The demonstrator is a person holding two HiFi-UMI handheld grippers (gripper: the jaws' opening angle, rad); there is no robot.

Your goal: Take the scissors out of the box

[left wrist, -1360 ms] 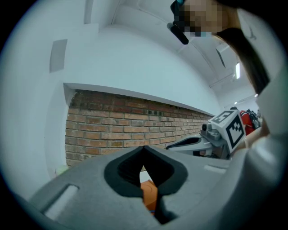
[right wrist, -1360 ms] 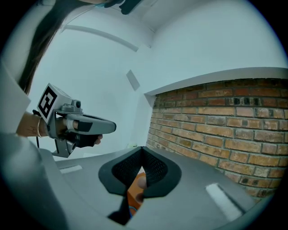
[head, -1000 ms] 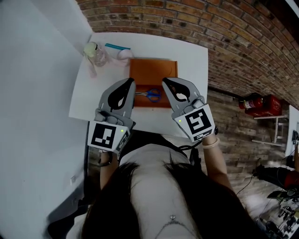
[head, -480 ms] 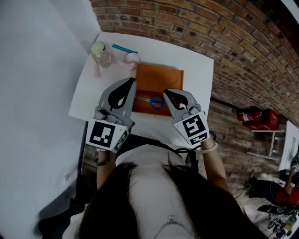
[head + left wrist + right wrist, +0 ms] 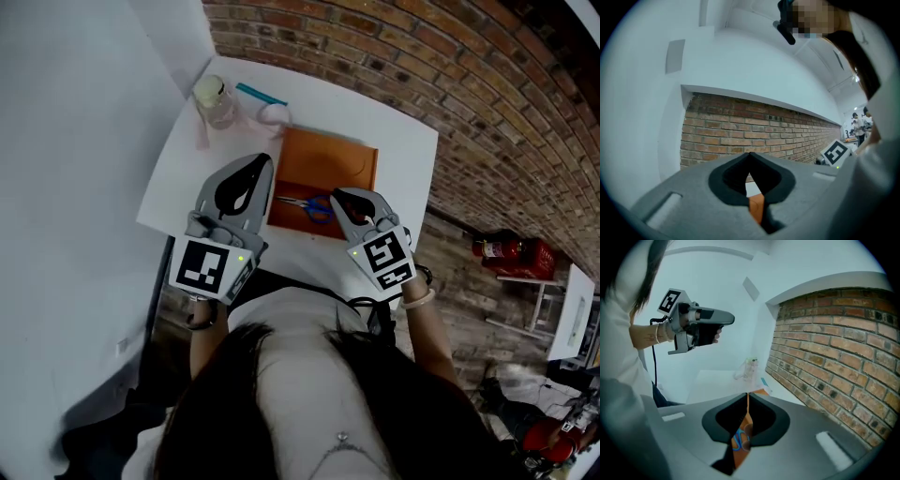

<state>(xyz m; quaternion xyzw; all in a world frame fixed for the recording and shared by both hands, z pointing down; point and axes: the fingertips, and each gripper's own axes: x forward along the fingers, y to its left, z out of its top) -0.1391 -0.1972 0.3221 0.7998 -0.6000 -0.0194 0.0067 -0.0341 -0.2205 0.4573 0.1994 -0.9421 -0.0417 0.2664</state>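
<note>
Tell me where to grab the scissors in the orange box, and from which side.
Grip the blue handle loops, coming down from above with the right gripper, whose jaws are opening, nothing between them. The scissors lie flat in the orange box, loops nearest that gripper, thin blades pointing away; the loops likely offer more to pinch.

Workshop-like lab, bare brick wall (image 5: 450,66), white table (image 5: 398,150); red fire extinguisher (image 5: 507,249) by the wall
</note>
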